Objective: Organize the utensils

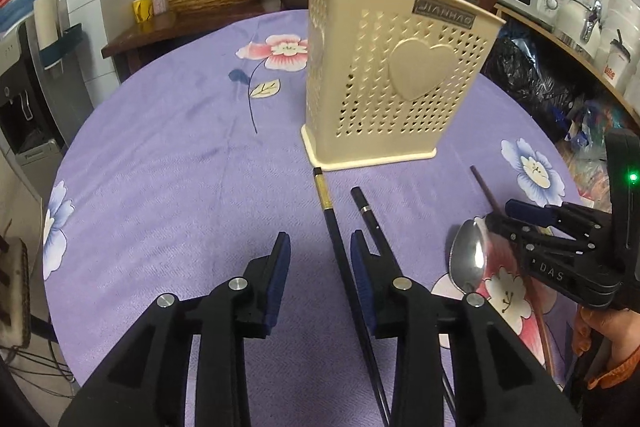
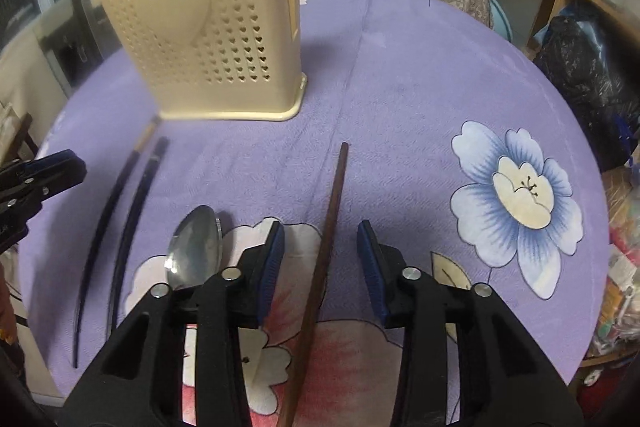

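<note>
Before the cream perforated plastic utensil holder (image 1: pixel 396 75), both grippers gape, holding nothing. Left gripper (image 1: pixel 320 251) straddles a black chopstick (image 1: pixel 336 223); right gripper (image 2: pixel 320 243) straddles the brown wooden chopstick (image 2: pixel 332 211). Either thin stick could roll from closing pads.

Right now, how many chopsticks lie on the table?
3: two black chopsticks side by side left of the spoon, one brown chopstick right of it. Others stand in the holder.

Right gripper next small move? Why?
Probably lower and close the right gripper on the brown wooden chopstick: it lies on the purple floral tablecloth between the open pads, untouched, with the cream perforated plastic utensil holder standing just ahead.
</note>
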`<move>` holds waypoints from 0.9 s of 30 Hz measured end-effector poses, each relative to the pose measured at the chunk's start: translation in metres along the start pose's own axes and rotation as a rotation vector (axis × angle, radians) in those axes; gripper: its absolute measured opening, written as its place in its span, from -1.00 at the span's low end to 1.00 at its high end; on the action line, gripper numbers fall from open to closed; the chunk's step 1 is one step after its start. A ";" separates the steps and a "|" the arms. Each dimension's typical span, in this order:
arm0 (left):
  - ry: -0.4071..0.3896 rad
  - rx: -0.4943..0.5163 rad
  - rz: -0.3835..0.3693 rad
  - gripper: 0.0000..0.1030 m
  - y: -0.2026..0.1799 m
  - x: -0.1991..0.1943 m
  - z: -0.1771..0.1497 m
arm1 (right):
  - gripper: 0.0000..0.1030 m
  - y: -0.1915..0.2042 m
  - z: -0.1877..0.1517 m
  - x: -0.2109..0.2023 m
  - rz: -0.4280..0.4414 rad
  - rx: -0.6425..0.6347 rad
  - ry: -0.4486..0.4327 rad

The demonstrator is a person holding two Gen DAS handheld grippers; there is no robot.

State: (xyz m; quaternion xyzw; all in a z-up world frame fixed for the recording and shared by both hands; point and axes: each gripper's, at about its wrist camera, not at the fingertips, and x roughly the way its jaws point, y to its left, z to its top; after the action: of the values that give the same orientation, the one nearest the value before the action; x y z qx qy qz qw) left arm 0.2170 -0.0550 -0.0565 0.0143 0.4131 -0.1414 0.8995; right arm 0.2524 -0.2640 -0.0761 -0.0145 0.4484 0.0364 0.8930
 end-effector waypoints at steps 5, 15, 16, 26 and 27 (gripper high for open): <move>0.014 -0.005 0.021 -0.29 0.003 0.009 0.000 | -0.65 0.004 0.014 0.012 -0.008 0.006 0.003; 0.074 0.005 0.044 -0.28 -0.004 0.040 0.011 | -0.86 -0.003 0.033 0.025 0.024 0.045 0.002; 0.080 0.006 0.046 -0.28 -0.006 0.043 0.013 | -0.86 -0.003 0.034 0.025 0.025 0.045 0.004; 0.091 0.055 0.118 -0.81 -0.024 0.062 0.033 | -0.86 -0.003 0.036 0.029 0.036 0.058 -0.001; 0.090 0.051 0.115 -0.81 -0.024 0.062 0.033 | -0.86 -0.003 0.035 0.029 0.040 0.059 -0.003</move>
State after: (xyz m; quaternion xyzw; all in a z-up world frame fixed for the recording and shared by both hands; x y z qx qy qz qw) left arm 0.2734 -0.0975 -0.0791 0.0672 0.4481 -0.0990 0.8860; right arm 0.2982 -0.2636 -0.0783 0.0208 0.4480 0.0410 0.8928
